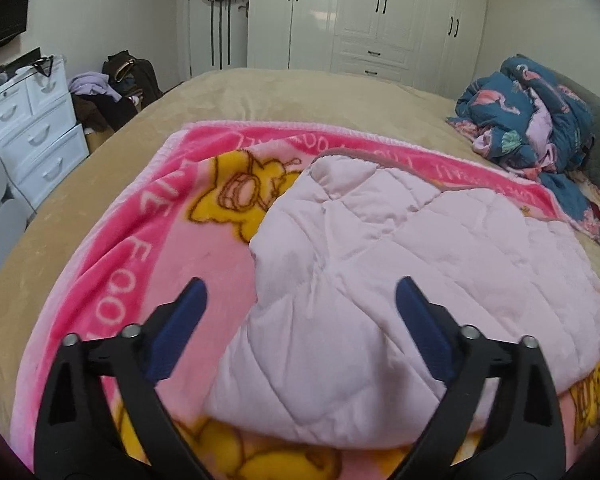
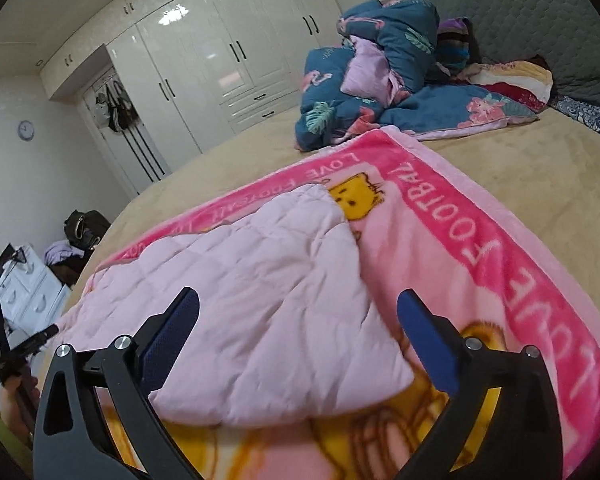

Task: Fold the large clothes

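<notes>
Both hand-held grippers stand open and empty over the half-folded quilted garment.

The pale pink quilted garment (image 1: 380,280) lies mid-frame on the pink blanket (image 1: 140,240) on the bed (image 1: 260,92). The left hand-held gripper (image 1: 300,304) and right hand-held gripper (image 2: 298,312) hold nothing. Probably best: regrip an outer edge, both layers together. Lower edges are cut off, sleeves hidden.

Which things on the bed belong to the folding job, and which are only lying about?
For the job:
- pale pink quilted garment
- left gripper, jaws open
- right gripper, jaws open

Lying about:
- pink cartoon blanket under the garment
- blue flamingo bedding
- white drawers
- wardrobe
</notes>
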### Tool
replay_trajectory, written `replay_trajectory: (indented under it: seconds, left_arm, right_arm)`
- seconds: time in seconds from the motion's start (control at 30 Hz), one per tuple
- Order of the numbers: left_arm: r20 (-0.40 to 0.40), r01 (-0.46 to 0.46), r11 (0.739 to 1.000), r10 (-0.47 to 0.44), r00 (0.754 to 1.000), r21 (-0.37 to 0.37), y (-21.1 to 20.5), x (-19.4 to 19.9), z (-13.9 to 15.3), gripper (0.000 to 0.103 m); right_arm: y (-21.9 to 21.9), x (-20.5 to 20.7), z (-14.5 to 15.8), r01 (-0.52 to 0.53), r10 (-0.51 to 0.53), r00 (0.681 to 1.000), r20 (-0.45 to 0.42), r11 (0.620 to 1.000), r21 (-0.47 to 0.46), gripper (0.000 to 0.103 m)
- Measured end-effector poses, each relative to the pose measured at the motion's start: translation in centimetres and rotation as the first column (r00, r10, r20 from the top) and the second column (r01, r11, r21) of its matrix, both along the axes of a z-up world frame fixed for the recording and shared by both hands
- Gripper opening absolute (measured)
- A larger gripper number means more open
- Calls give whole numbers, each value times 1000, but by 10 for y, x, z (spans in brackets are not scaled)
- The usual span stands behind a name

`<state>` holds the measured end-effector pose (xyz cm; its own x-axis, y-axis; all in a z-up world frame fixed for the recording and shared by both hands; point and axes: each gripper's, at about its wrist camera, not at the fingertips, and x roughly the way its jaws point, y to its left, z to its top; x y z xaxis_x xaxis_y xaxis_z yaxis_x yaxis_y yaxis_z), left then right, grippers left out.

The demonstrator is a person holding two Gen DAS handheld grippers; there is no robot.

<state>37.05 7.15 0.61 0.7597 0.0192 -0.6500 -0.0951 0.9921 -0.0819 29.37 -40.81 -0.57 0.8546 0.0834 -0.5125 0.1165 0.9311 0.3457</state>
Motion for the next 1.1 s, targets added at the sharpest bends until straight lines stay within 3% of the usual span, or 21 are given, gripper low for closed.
replay_trajectory:
  seconds: [0.27, 0.5, 1.1]
  left_arm:
    - [21, 16, 1000, -15, 1000, -13, -9, -34, 10, 94]
    - [20, 17, 999, -17, 1000, 28, -16, -62, 9, 94]
    - [-37, 14, 1000, -13, 999, 16, -17, -92, -14, 94]
  right_arm:
    - [18, -34, 8, -39, 39, 999, 27, 999, 4, 99]
    - [33, -47, -2, -19, 18, 1000, -16, 999, -45, 99]
    - [25, -69, -45, 26, -17, 991, -130, 997, 70, 99]
